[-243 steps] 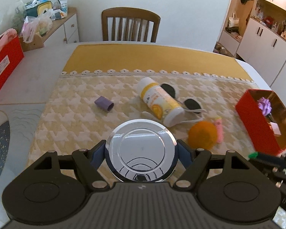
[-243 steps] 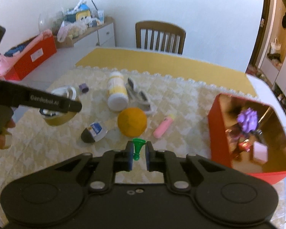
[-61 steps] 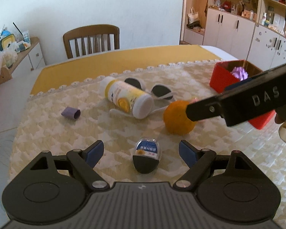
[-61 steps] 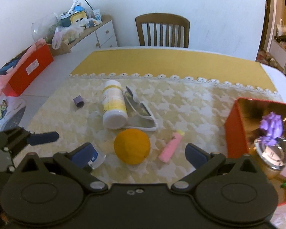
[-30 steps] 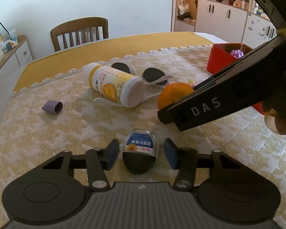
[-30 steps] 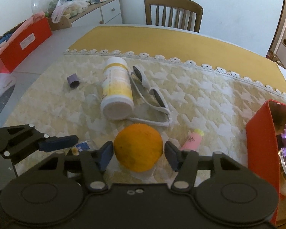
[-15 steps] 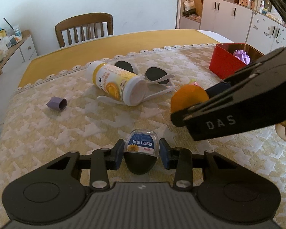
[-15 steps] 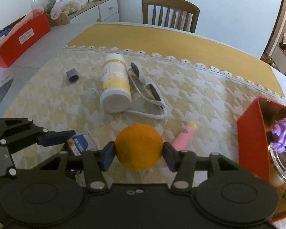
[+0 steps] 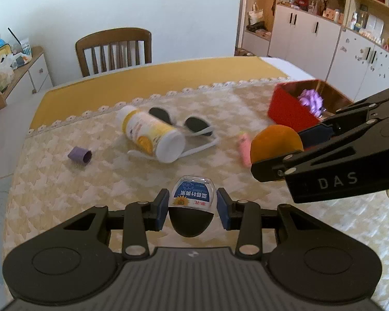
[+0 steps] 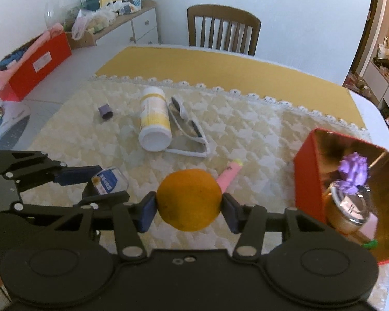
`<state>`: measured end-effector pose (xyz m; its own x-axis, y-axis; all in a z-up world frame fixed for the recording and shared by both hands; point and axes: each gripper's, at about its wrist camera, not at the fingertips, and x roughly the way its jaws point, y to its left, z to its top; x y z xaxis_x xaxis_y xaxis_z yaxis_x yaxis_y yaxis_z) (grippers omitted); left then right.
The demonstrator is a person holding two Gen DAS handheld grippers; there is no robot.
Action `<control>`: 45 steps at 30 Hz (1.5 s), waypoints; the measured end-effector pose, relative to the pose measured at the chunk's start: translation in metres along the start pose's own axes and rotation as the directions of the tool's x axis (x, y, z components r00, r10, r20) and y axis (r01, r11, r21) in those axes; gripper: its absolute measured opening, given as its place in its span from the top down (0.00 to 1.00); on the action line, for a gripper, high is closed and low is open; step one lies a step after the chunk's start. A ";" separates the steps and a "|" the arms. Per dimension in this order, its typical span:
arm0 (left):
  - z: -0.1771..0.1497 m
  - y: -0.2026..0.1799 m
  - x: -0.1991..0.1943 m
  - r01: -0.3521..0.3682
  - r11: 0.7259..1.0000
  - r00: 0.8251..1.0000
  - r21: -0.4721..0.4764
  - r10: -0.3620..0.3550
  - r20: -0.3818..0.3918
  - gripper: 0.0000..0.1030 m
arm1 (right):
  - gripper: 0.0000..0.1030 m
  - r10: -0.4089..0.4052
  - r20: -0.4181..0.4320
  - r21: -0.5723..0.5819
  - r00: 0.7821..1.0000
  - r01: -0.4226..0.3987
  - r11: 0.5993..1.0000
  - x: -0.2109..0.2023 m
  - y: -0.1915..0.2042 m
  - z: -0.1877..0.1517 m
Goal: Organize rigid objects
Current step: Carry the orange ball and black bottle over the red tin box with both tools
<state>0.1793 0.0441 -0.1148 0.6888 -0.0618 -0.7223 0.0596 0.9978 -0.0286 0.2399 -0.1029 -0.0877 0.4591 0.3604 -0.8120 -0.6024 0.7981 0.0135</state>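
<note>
Carrying two things at once here: my right gripper [image 10: 189, 208] has its blue pads pressed on either side of the orange [image 10: 188, 200], about half open to take its width, and the fruit sits well off the cloth. My left gripper [image 9: 192, 207] is clamped narrow on the small black-and-clear case [image 9: 192, 208] with the blue label, jaws drawn in close, and that too looks clear of the cloth.

Now, where does all this go? The red box [image 10: 306, 171] is the place, I'd say, since it already holds a purple bow [image 10: 354, 172] and a shiny round tin [image 10: 348, 211]. From my right-wrist view it lies off to the right of the orange and just beyond it, open mouth facing up. So the right hand is plainly the nearer one. From the left-wrist view the box [image 9: 289, 108] is far across to the right, with the right gripper standing between me and it.

My judgement: orange first, swinging right and over the near wall, then the case follows once the way is free. Left on the cloth are the white bottle [image 10: 154, 120] lying on its side, the sunglasses [image 10: 188, 127] touching it, the pink tube [image 10: 229, 175] and the little purple cap [image 10: 105, 111].
</note>
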 end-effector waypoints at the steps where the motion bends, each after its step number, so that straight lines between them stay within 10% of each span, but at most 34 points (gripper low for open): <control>1: 0.002 -0.003 -0.003 0.007 1.000 1.000 0.001 -0.007 0.006 0.63 | 0.49 0.001 0.005 0.002 1.000 -0.001 1.000 -0.005 -0.002 0.000; 23: 0.056 -0.114 -0.032 0.126 0.987 0.989 0.096 -0.133 0.063 0.63 | 0.49 -0.050 0.108 0.095 0.993 0.040 0.995 -0.087 -0.110 -0.019; 45: 0.093 -0.217 0.040 0.112 0.987 0.994 0.113 -0.110 -0.028 0.63 | 0.49 -0.095 0.095 0.173 0.991 0.077 0.982 -0.076 -0.241 -0.039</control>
<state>0.2612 -0.1766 -0.0729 0.6575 -0.1703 -0.7339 0.2180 0.9755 -0.0310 0.3245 -0.3418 -0.0517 0.5745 0.3274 -0.7502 -0.4427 0.8952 0.0516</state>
